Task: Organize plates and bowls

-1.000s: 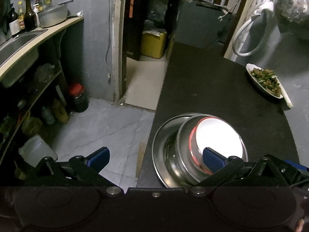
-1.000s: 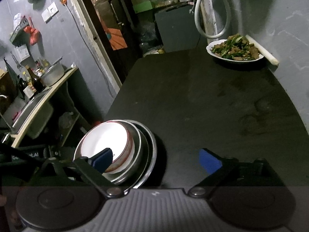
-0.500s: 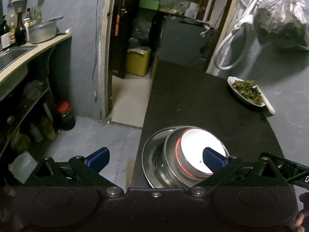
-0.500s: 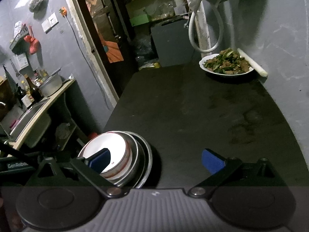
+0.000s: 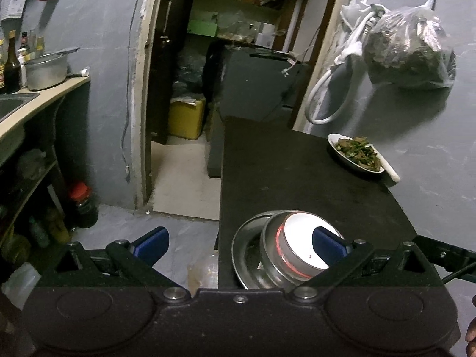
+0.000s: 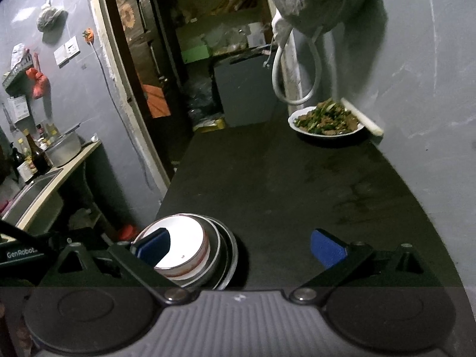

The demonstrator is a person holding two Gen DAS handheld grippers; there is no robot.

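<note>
A white bowl with a red rim [image 5: 300, 245] [image 6: 186, 244] is nested inside steel bowls on a wide steel plate [image 5: 247, 247] [image 6: 230, 255], at the near left corner of the black table [image 5: 297, 184] [image 6: 282, 184]. My left gripper [image 5: 239, 242] hovers open above the table's left edge, its right fingertip over the white bowl, nothing held. Over the near table my right gripper [image 6: 239, 245] is open and empty, with its left fingertip above the same bowl. A white plate of green-bean stir-fry [image 5: 355, 154] [image 6: 325, 120] sits at the far right by the wall.
A counter with a sink, a steel pot [image 5: 46, 71] and bottles runs along the left. Jars stand on the shelves and floor below it. A doorway opens behind the table. A plastic bag [image 5: 407, 53] and white hose hang on the right wall.
Both grippers have pulled back and risen from the stacked bowls, which look smaller and lower in both views. Both stay open and empty.
</note>
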